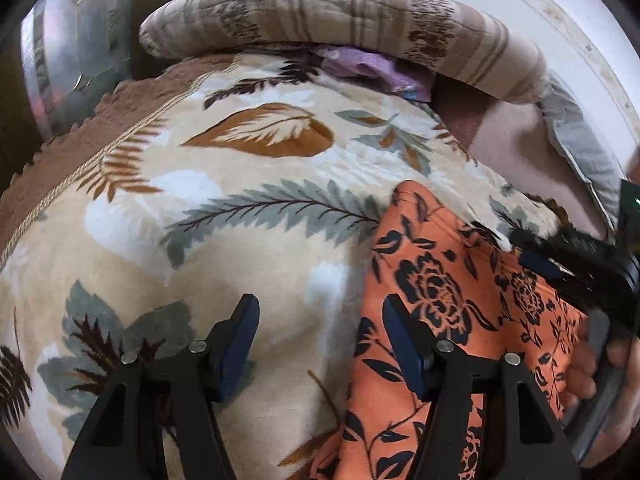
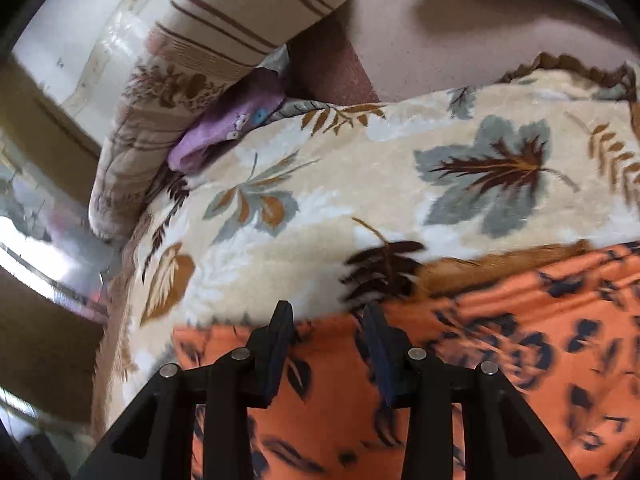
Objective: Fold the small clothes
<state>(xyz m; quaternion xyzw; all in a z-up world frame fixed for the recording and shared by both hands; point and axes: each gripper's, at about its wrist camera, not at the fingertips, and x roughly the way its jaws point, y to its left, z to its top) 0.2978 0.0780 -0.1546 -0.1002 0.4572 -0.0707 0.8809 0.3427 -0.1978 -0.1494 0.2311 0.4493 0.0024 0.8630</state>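
Observation:
An orange garment with a black flower print (image 1: 452, 312) lies on a cream blanket with leaf patterns (image 1: 240, 220). My left gripper (image 1: 320, 312) is open, low over the blanket, with its right finger at the garment's left edge. My right gripper (image 1: 548, 266) shows at the right of the left wrist view, over the garment's far edge. In the right wrist view the right gripper (image 2: 328, 318) is open with a narrower gap, at the edge of the orange garment (image 2: 500, 340), which is blurred there.
A rolled striped quilt (image 1: 340, 12) lies at the back of the bed. A purple cloth (image 1: 360, 66) is tucked under it, also in the right wrist view (image 2: 228, 120). A pink sheet (image 2: 460, 40) and grey pillow (image 1: 580, 148) lie at the right.

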